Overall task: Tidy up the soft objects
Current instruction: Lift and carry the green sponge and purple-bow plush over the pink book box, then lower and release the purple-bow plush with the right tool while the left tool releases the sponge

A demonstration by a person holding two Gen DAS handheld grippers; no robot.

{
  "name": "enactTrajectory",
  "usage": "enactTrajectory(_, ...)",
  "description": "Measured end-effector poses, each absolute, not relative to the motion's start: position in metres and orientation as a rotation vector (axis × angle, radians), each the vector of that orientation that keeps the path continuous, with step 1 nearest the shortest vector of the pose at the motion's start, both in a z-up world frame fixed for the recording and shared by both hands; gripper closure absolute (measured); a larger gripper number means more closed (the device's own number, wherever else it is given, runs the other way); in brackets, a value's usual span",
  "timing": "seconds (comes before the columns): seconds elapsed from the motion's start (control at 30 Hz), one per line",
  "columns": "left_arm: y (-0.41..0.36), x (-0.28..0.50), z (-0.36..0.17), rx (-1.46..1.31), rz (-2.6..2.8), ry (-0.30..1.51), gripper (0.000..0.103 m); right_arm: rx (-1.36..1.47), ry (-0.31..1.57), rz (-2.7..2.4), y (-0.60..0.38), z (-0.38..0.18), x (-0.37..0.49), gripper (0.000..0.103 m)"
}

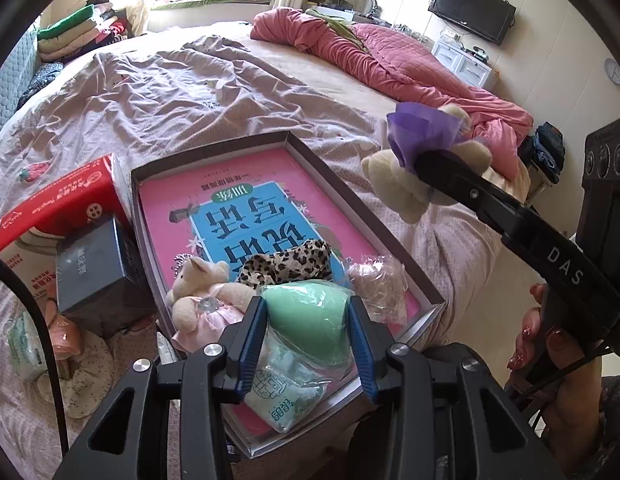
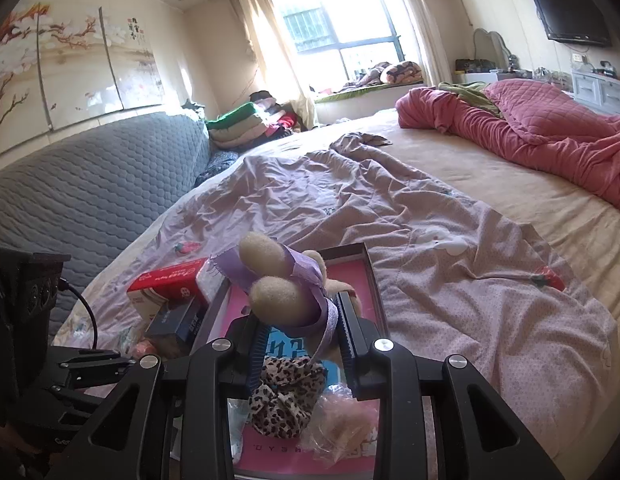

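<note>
**A:** What lies around the shallow box [image 1: 425, 280] on the bed, starting at its left?

**B:** Left of the box sit a red carton [image 1: 58, 204] and a dark cube-shaped box [image 1: 98, 268], touching each other. Inside the box, on a pink book [image 1: 238, 216], there are 3 soft things: a small plush bear in a pink dress [image 1: 202, 288] at the near left corner, a leopard-print fabric piece [image 1: 286, 264] just past it, and a crinkly clear bag of something pale pink [image 1: 377, 284] at the near right side.

**B:** The left gripper [image 1: 306, 344] is over the near edge of the box, its 2 blue pads closed on a mint-green foam piece in a plastic wrapper [image 1: 310, 320].

**A:** And to the right of the box?

**B:** The right gripper [image 2: 302, 320] hangs above the box, clamped on a cream plush toy in purple cloth [image 2: 278, 280], gripped near the waist.

**A:** How would these handle?

**B:** Probably all light and squashy, not breakable. The wrapper looks slippery, so a grip across the foam's widest part seems safest. The plush is best held by its body, since the loose cloth could slide.
</note>
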State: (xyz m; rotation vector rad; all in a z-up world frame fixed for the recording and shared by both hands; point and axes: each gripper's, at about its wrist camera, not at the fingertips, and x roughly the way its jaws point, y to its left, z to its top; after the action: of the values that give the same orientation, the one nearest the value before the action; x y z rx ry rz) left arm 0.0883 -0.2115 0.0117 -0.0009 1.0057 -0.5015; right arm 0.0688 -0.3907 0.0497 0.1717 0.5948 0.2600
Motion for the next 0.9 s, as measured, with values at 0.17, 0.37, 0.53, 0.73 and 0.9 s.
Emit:
enactTrajectory(0.17, -0.214, 0.089, 0.003, -0.003, -0.513, 1.025, 0.062, 0.157, 0.609, 0.267, -0.386, 0.044, 0.074, 0.07)
enactTrajectory(0.37, -0.217, 0.089, -0.006, 0.004, -0.521, 1.039, 0.062, 0.135, 0.635, 0.268, -0.381, 0.034, 0.081, 0.07)
enactTrajectory(0.53, -0.218, 0.088, -0.012, 0.002, -0.53, 1.051, 0.062, 0.109, 0.655, 0.258, -0.377, 0.027, 0.087, 0.07)
enactTrajectory(0.73, -0.221, 0.086, -0.018, 0.011, -0.543, 1.066, 0.062, 0.049, 0.673, 0.236, -0.371, 0.018, 0.094, 0.07)
enactTrajectory(0.9, -0.221, 0.086, -0.021, 0.011, -0.543, 1.074, 0.062, 0.017, 0.708, 0.224, -0.367, 0.007, 0.103, 0.07)
